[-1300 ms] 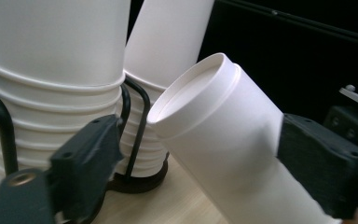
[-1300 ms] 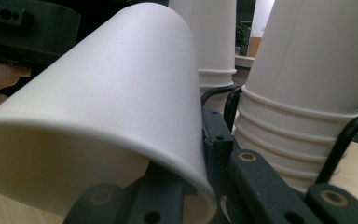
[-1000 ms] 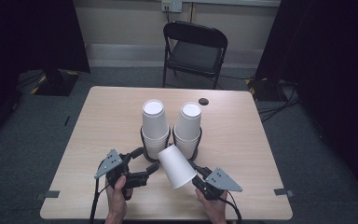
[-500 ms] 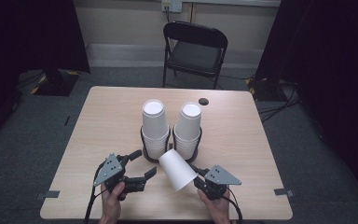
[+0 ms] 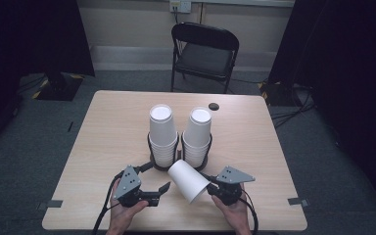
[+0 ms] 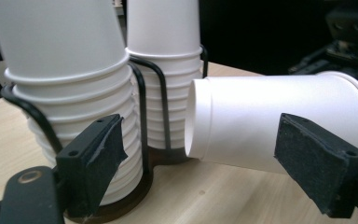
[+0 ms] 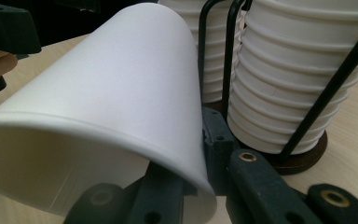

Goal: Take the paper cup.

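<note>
Lower centre of the high view: right gripper [image 5: 206,184] pinches a loose paper cup [image 5: 188,179] by its rim, left gripper [image 5: 162,188] jaws just reopened, empty; next, a seating on a cup stack [image 5: 163,134], likely.

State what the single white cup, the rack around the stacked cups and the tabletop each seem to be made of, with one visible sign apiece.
Single white cup: probably paper, matte, with a rolled rim and a seam near the base.
Rack: likely metal wire, black coated, thin bent rods on a dark round base.
Tabletop: wood-look laminate, it seems, pale grain with a smooth low sheen.
</note>
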The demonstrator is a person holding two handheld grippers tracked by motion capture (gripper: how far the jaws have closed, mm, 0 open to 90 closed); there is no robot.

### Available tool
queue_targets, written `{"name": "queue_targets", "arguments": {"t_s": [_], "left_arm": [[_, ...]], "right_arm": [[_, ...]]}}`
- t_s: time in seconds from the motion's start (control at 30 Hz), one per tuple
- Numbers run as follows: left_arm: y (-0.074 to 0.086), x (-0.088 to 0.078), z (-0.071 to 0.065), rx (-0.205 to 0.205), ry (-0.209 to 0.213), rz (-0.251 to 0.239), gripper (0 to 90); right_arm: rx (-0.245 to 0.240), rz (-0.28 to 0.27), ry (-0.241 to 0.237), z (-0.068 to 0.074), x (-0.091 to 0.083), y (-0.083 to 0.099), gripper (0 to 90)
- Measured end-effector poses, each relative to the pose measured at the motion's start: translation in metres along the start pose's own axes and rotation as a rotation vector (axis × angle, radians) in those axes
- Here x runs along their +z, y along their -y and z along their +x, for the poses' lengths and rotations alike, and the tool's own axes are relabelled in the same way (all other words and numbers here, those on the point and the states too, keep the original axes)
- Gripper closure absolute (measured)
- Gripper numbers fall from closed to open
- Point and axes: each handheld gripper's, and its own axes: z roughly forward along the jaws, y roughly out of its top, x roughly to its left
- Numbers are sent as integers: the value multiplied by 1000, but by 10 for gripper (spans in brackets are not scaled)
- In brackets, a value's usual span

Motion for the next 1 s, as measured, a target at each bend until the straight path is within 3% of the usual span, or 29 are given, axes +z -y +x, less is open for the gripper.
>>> {"name": "queue_targets", "arguments": {"t_s": [0.07,0.1,0.17,0.27,0.3,0.53,0.67,0.8,0.83,0.93,1.0], "left_arm": [[-4,-1,-2,3,3,-8,155],[-5,-2,-3,20,14,-9,156],[-8,-3,-6,64,-9,9,154],[-9,-3,-8,102,3,25,155],[-9,-2,-8,131,8,40,157],[-9,4,-13,195,53,89,162],[-7,11,-21,296,90,167,166],[-9,15,-26,348,135,192,155],[-9,15,-26,348,135,192,156],[-12,17,-30,415,112,220,155],[-13,17,-32,449,123,219,155]], "right_arm": [[0,20,-15,-1,0,-1,862],[2,29,-19,-1,0,-2,862],[0,53,-45,-2,0,-3,862],[1,87,-78,-3,1,-6,863],[-1,92,-87,-3,2,-7,863],[-9,158,-136,-7,5,-15,863],[-30,210,-160,-9,7,-18,863],[-42,250,-171,-11,10,-21,864],[-44,251,-172,-11,10,-21,864],[-45,259,-177,-12,11,-23,864],[-45,269,-188,-13,12,-24,864]]}}
